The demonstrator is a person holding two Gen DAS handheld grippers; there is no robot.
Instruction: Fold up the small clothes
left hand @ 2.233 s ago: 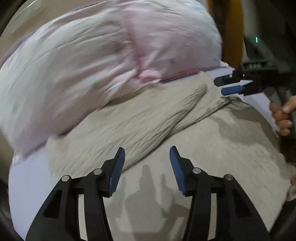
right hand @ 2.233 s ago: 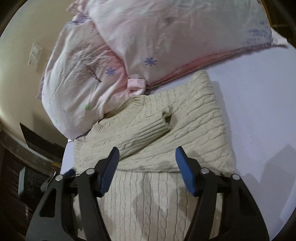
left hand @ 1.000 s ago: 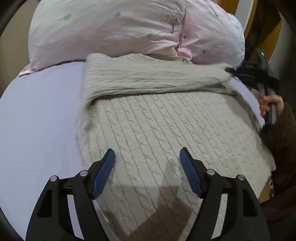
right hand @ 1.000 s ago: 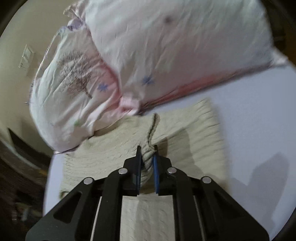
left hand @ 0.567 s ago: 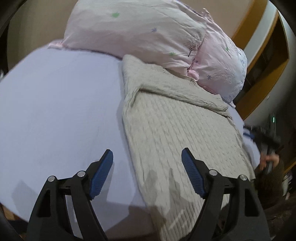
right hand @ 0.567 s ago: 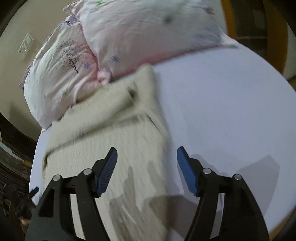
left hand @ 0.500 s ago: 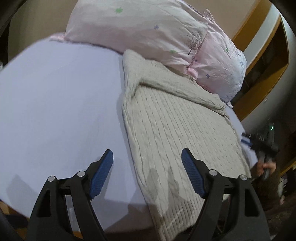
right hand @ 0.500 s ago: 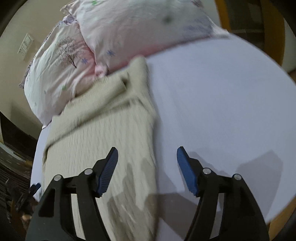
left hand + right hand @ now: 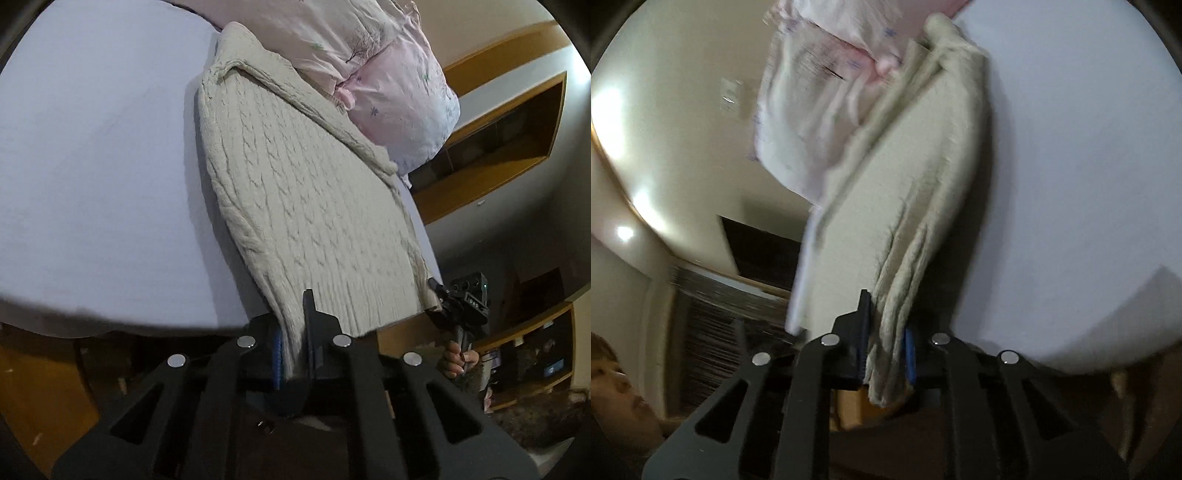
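A cream cable-knit wool sweater (image 9: 295, 192) lies flat on a bed with a pale lilac sheet (image 9: 92, 147). Its top end rests against two pink pillows with little flowers and trees printed on them (image 9: 391, 74). Both sleeves look tucked in across the top, so the sweater is a long, neat shape.

The left gripper (image 9: 293, 354) has its jaws closed on one bottom corner of the sweater, with the ribbed edge pinched between the blue pads. The right gripper (image 9: 886, 354) has its jaws closed on the other bottom corner, and a thick bunch of knit hangs out of it. In the left view the right gripper shows at the far corner of the hem, with the person's hand (image 9: 456, 362) around its handle. The right view is blurry, so small things there are hard to tell.

This looks like the start of the big fold: the bottom edge is held at both corners, near the end of the bed.

The next move should be to lift both corners together and carry them up toward the pillows, so the bottom half lands on the top half. Both hands need to go at the same speed, or the fold will turn out crooked. The knit is heavy and floppy, so the middle may sag.
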